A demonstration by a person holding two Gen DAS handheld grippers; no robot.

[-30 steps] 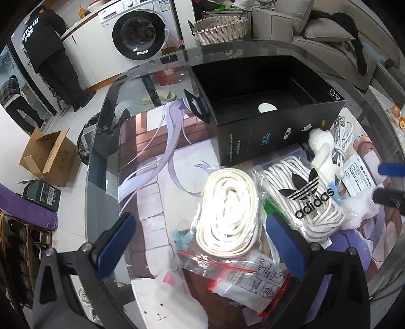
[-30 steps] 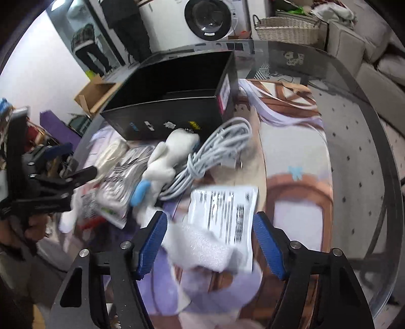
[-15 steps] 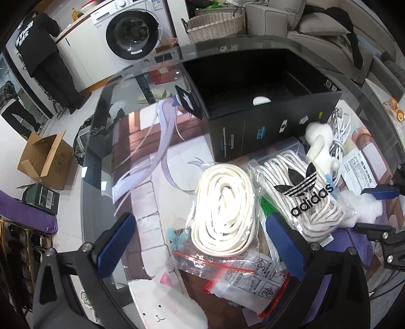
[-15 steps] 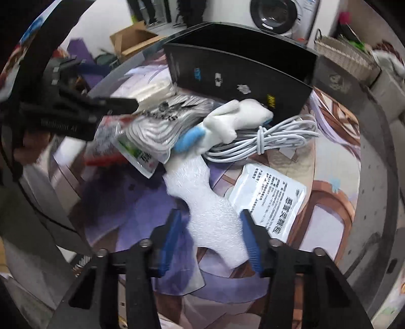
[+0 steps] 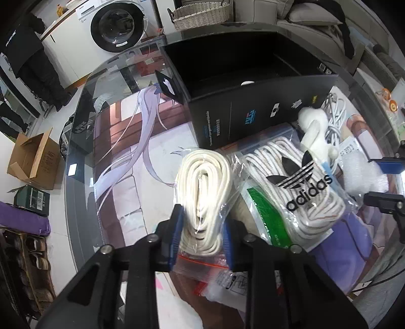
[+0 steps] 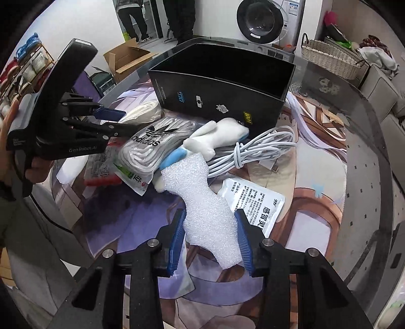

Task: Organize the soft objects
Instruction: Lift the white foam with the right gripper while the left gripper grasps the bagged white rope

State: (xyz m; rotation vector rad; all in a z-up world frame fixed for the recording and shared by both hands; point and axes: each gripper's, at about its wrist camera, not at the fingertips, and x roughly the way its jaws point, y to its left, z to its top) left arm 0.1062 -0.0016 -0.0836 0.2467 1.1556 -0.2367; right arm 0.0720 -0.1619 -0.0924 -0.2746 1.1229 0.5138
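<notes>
Foam piece (image 6: 207, 215) pinched between right tool (image 6: 210, 243) fingers, above the mat (image 6: 316, 217)

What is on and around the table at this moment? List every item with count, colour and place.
black box: 1, black, open, far side of table
bagged rope coil: 1, cream, between the left fingers
adidas bag of rope: 1, clear with white rope, right of the coil
plush toy: 1, white and blue, in front of the box
cable bundle: 1, white, beside the plush
foam piece: 1, white, between the right fingers
medicine sachet: 1, white, right of the foam
wicker basket: 1, beige, behind the table
washing machine: 1, white, background
left hand-held gripper: closed on the coil
right hand-held gripper: closed on the foam
</notes>
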